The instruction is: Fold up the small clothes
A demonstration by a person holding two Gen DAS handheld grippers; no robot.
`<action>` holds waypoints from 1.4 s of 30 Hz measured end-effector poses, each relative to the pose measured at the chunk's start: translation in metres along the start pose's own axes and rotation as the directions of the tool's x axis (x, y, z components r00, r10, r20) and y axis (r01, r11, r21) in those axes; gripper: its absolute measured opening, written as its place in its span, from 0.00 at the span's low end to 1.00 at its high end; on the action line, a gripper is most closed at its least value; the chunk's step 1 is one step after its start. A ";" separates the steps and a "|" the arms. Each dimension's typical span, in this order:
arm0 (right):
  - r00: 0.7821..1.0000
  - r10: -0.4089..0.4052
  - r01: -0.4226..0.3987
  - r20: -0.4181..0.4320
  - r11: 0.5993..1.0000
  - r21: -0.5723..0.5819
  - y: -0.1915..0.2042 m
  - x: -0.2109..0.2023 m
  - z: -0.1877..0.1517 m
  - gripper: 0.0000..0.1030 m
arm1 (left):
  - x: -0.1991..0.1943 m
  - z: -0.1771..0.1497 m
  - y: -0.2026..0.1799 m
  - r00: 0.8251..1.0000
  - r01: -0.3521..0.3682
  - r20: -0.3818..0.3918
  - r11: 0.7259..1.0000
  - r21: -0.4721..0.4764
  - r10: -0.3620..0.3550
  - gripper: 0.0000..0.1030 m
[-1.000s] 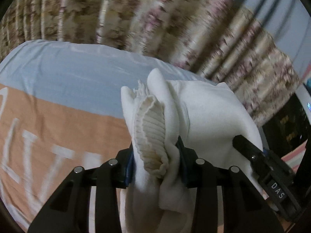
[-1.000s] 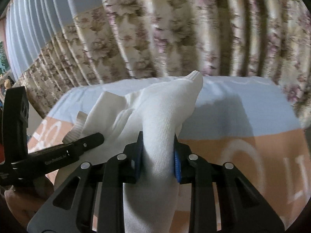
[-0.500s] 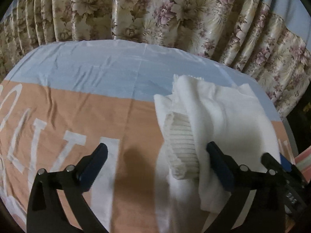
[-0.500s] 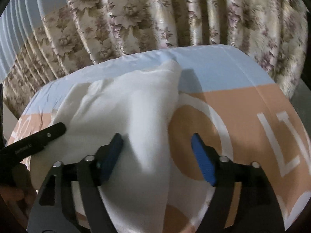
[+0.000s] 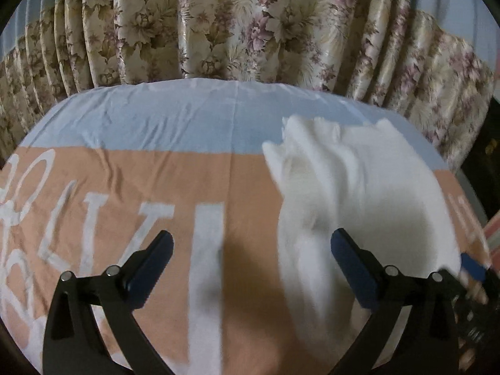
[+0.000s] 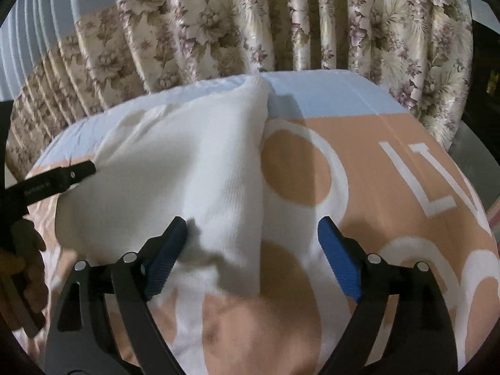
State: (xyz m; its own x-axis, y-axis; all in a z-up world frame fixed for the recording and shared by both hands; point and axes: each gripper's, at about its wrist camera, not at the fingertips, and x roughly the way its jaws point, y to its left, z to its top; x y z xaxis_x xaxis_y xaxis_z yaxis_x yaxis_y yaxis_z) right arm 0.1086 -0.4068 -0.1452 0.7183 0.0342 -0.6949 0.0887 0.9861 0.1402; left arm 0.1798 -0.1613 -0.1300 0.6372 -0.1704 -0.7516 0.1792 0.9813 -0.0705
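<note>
White, soft knitted garment [image 6: 175, 168] lies folded on the peach-and-pale-blue bedsheet with big white letters [image 6: 390, 131], its long axis running from the grippers toward the floral curtain [image 6: 250, 22], one corner peaking at the far end. Both jaws have just been opening: the left gripper [image 5: 250, 268] stands wide beside the cloth's edge, and the right gripper [image 6: 253, 250] is spread over the near edge, pressing nothing.

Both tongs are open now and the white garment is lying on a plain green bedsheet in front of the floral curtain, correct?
Not quite. The bedsheet is not plain green: it is light blue and peach with large white lettering, as the right wrist view shows. The rest holds: the left tongs and right tongs have just opened, and the white garment lies on it, in front of the floral curtain.
</note>
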 end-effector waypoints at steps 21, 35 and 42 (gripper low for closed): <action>0.983 0.039 -0.029 0.180 0.998 -0.057 0.057 -0.146 -0.003 0.97 | -0.166 -0.036 0.071 0.981 -0.070 0.178 0.997 -0.033 0.074 0.99; 0.981 -0.009 0.022 0.192 0.998 -0.066 0.117 -0.200 -0.003 0.97 | -0.220 -0.058 0.091 0.970 -0.147 0.183 0.986 -0.073 0.158 0.99; 0.982 -0.010 0.024 0.190 0.997 -0.067 0.120 -0.207 -0.012 0.97 | -0.223 -0.062 0.118 0.965 -0.185 0.163 0.974 -0.131 0.206 0.99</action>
State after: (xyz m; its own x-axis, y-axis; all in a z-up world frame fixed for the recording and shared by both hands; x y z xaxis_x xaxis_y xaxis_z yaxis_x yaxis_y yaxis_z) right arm -0.0372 -0.2933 0.0070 0.8352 -0.0075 -0.5499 0.0592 0.9953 0.0764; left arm 0.0120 -0.0023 -0.0111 0.7738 0.0229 -0.6330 -0.0421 0.9990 -0.0154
